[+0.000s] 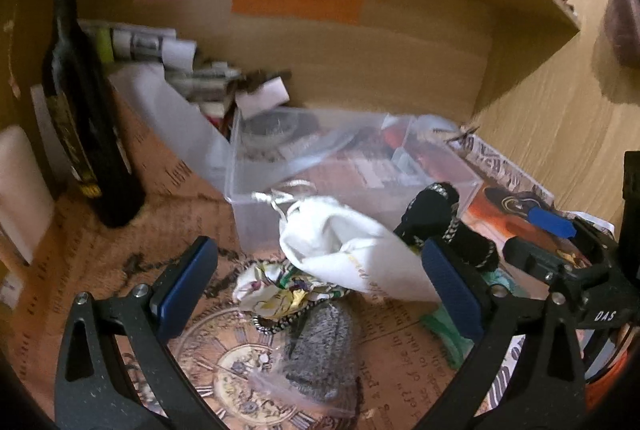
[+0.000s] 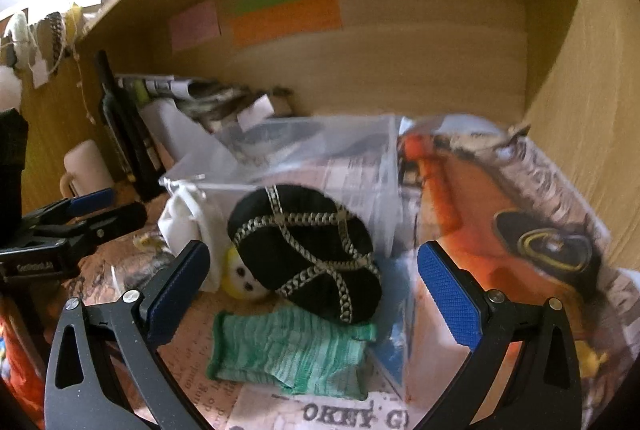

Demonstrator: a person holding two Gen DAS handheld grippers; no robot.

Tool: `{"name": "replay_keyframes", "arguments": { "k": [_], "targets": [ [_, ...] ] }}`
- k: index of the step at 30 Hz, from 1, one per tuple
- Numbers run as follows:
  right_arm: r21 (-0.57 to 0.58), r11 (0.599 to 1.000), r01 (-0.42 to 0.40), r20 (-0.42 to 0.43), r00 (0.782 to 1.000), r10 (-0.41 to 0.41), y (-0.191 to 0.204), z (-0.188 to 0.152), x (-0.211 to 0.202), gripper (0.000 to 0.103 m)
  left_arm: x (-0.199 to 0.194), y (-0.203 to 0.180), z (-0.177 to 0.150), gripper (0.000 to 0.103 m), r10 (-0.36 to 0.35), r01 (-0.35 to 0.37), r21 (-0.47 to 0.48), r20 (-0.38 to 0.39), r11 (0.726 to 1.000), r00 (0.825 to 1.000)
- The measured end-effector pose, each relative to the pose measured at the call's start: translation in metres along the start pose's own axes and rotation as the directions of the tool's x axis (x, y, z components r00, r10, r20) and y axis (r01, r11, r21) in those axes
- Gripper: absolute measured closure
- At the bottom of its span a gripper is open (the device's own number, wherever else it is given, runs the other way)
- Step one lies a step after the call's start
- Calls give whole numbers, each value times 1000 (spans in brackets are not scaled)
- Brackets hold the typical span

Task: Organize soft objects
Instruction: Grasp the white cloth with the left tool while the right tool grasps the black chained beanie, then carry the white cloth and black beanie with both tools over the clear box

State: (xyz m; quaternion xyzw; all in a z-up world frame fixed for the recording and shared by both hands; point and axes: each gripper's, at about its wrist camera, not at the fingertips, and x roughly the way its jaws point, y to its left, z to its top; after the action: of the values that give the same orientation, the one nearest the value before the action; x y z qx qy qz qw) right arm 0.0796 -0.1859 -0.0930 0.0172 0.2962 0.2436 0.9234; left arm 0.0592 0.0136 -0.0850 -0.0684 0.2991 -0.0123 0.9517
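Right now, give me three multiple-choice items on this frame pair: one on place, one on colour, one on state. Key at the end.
1. Where does the green knit cloth lie?
A. inside the clear plastic bin
B. on the printed paper in front of the black pouch
C. on the upper shelf

2. What colour is the braid trim on the black pouch?
A. red
B. silver-white
C. blue

3. How do the right tongs stand?
A. open, holding nothing
B. shut on the green cloth
C. shut on the bottle

Key: 1 B, the cloth lies flat on the paper, nearer the camera than the pouch, outside the clear plastic bin. 2 B, the pale braid crosses the black fabric. 3 A, both blue pads stand wide apart with nothing between them touching.
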Motion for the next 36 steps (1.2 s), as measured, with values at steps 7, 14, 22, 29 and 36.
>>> {"name": "replay_keyframes", "arguments": {
  "k": [7,14,22,29,36],
  "targets": [
    [-40,998,-38,-69,997,35,8,3,26,20,32,-2,1,0,-26,25,-17,-63,1000,998],
    [-40,995,-89,-132,988,83,8,2,46,55,52,7,1,6,-51,43,-76,-101,996,994],
    [-45,993,-106,-110,989,101,12,-1,40,82,51,-4,-5,46,-99,97,-25,-99,995,990],
    [-32,996,-83,-53,995,81,10,4,27,90,39,-3,-6,79,-122,121,-19,-76,993,990],
    [-18,998,-68,27,997,68,7,17,7,91,16,-6,1,86,-131,131,1,-18,991,991]
  ]
}}
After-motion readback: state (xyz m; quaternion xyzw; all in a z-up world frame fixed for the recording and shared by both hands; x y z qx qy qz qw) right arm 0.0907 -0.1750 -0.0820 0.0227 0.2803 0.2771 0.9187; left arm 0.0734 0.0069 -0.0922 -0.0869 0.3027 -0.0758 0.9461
